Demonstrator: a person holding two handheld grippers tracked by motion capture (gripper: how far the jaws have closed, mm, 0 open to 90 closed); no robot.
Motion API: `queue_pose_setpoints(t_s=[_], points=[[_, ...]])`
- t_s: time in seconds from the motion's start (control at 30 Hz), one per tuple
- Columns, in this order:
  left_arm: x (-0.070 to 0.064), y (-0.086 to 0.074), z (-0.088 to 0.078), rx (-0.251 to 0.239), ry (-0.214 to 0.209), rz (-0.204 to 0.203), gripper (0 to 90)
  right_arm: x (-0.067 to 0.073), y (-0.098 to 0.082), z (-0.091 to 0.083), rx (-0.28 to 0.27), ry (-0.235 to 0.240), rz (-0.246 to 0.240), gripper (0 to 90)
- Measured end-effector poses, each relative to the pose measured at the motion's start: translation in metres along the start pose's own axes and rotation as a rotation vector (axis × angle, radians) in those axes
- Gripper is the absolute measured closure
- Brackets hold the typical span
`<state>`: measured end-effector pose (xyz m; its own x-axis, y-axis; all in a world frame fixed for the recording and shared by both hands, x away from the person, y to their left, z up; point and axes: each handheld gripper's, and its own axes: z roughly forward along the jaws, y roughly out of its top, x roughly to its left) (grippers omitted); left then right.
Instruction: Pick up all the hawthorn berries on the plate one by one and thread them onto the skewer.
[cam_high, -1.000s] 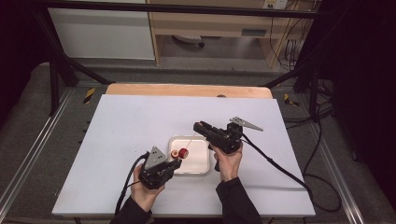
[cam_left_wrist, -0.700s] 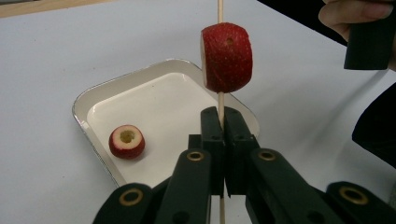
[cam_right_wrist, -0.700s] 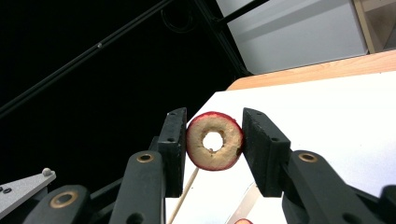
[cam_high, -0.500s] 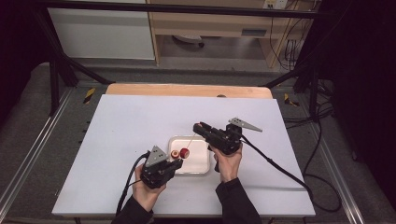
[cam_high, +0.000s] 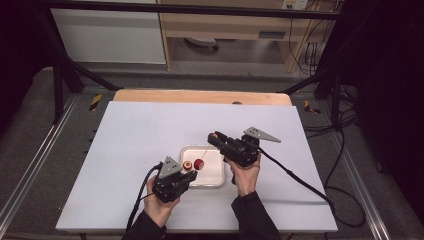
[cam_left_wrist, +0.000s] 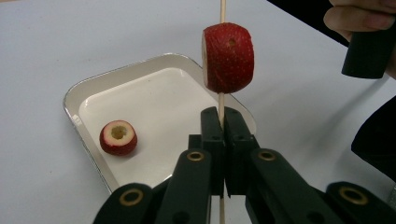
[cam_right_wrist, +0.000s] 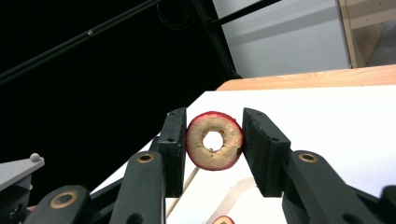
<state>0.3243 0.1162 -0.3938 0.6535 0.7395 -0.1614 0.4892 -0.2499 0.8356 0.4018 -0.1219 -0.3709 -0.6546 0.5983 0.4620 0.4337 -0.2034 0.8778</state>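
Note:
My left gripper (cam_left_wrist: 223, 114) is shut on a thin wooden skewer (cam_left_wrist: 221, 100) that points up and away. A red strawberry-like chunk (cam_left_wrist: 229, 58) is threaded on the skewer above the jaws. In the high view this gripper (cam_high: 189, 175) sits at the near left edge of a white tray (cam_high: 212, 180). A cored red piece (cam_left_wrist: 118, 137) lies in the tray. My right gripper (cam_right_wrist: 215, 126) is shut on a red-skinned ring slice (cam_right_wrist: 215, 156) with a hole through its middle. It hovers over the tray's far right corner (cam_high: 214, 136), close to the skewer's far end.
The tray lies on a white tabletop (cam_high: 140, 135) with a wooden strip (cam_high: 200, 96) along the far edge. Cables trail from both grippers toward the near side. Dark frame bars and grey floor surround the table.
The left gripper has edged slightly right toward the tray with the skewer. The right gripper holds its slice in much the same place.

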Motion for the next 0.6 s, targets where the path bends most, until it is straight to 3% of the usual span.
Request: queue_pose_setpoints(t_s=[0.17,0.2,0.33,0.43,0.53,0.6], points=[[0.000,0.003,-0.001,-0.013,0.003,0.000,88.9,0.001,-0.006,0.003,0.035,-0.007,-0.019,62.2],[0.002,0.005,-0.001,-0.019,-0.003,-0.013,88.8,0.001,-0.013,0.006,0.070,0.022,-0.008,62.1],[0.004,0.007,0.003,-0.006,0.000,-0.019,88.8,0.004,-0.018,0.008,0.059,0.017,-0.010,62.1],[0.004,0.006,0.006,-0.008,0.003,-0.020,88.8,0.004,-0.020,0.008,0.074,0.011,-0.013,62.1],[0.004,0.009,0.007,-0.018,0.026,-0.011,88.8,0.005,-0.024,0.011,0.097,0.033,0.017,62.1],[0.007,0.010,0.009,-0.011,0.012,-0.026,88.9,0.006,-0.026,0.011,0.102,0.035,0.013,62.1]])
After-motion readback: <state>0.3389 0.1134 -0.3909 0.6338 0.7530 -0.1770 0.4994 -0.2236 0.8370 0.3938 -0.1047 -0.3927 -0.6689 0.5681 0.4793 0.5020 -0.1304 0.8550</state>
